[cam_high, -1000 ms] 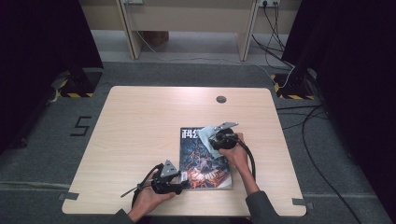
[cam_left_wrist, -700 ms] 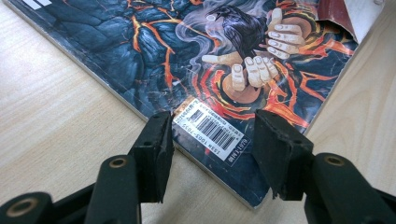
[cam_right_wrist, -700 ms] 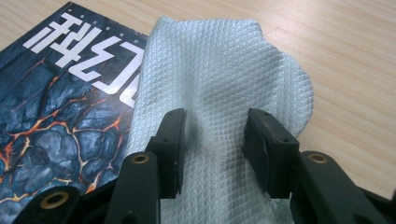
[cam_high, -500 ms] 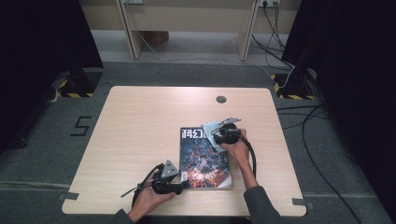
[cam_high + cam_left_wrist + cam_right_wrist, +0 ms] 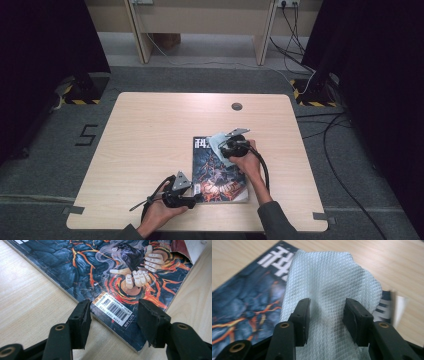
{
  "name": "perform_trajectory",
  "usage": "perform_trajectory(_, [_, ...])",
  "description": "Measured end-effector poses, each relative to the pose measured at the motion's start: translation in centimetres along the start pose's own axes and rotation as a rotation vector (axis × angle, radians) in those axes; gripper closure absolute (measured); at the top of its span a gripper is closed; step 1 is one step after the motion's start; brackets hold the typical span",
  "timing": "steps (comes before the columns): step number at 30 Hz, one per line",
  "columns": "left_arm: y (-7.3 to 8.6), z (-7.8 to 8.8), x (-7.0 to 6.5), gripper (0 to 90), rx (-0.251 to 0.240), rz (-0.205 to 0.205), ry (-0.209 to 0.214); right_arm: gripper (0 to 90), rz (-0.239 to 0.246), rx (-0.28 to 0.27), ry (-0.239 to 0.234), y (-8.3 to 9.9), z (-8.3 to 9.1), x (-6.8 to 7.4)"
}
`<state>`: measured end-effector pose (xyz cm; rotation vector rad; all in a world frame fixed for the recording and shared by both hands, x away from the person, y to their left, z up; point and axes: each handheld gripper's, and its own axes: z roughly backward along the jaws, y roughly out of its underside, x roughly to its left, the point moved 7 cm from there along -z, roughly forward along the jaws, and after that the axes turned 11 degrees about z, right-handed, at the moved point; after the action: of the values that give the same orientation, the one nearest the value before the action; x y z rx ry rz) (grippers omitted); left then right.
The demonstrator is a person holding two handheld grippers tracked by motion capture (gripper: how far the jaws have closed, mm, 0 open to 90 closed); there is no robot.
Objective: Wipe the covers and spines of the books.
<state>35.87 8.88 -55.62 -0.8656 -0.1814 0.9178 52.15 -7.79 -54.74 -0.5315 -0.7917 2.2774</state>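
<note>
The left gripper (image 5: 113, 322) has its jaws spread, straddling the near corner of the magazine (image 5: 105, 277); nothing is pinched, and the barcode label (image 5: 113, 308) lies in the gap between the pads. We note these jaws have just been opening a little further. The right gripper (image 5: 325, 320) also stands parted, and its jaws too have just been opening; a pale blue, diamond-textured cloth (image 5: 329, 282) lies between and beyond them, draped on the magazine's cover, and we cannot tell whether the pads press on it. From the high view we place the magazine (image 5: 217, 172) on the wooden table (image 5: 150, 135), toward the person's side and right of centre, with the left gripper (image 5: 192, 199) at its near left corner and the right gripper (image 5: 227, 147) with the cloth (image 5: 216, 142) over its far end. The left gripper view alone gives the barcode and the raven-and-hands artwork; the right gripper view alone gives the cloth's weave.
</note>
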Motion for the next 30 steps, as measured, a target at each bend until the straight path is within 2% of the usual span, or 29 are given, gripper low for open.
perform_trajectory(3, [0.0,0.0,0.0,43.9,0.001,0.003,0.001,56.0,-0.027,0.011,0.03,0.1,0.0,-0.9])
perform_trajectory(5, [0.0,0.0,0.1,43.6,0.003,0.005,0.002,55.8,-0.043,0.013,0.028,0.1,-0.1,-1.1])
perform_trajectory(8, [0.0,0.0,0.2,43.3,0.006,0.007,0.004,55.7,-0.024,0.03,0.037,-0.1,-0.1,-0.9])
perform_trajectory(10, [0.0,0.0,0.1,43.2,0.005,0.008,0.003,55.4,-0.034,0.029,0.017,-0.3,-0.3,-0.6])
perform_trajectory(16, [0.0,0.0,0.1,43.2,0.003,0.005,0.001,55.4,-0.019,0.016,-0.019,-1.2,-0.9,0.8])
perform_trajectory(24, [0.0,0.0,0.1,43.2,0.002,0.002,-0.002,55.5,0.046,0.005,-0.073,-2.6,-1.7,3.4])
perform_trajectory(27, [0.0,0.0,0.1,43.2,0.002,0.003,0.001,55.4,0.053,0.004,-0.082,-2.6,-1.7,3.5])
perform_trajectory(29, [0.0,0.0,0.1,43.1,0.002,0.003,0.0,55.4,0.041,0.006,-0.088,-2.6,-1.7,3.4])
perform_trajectory(30, [0.0,0.0,0.1,43.2,0.003,0.002,-0.001,55.1,0.038,0.009,-0.074,-2.7,-1.8,3.2])
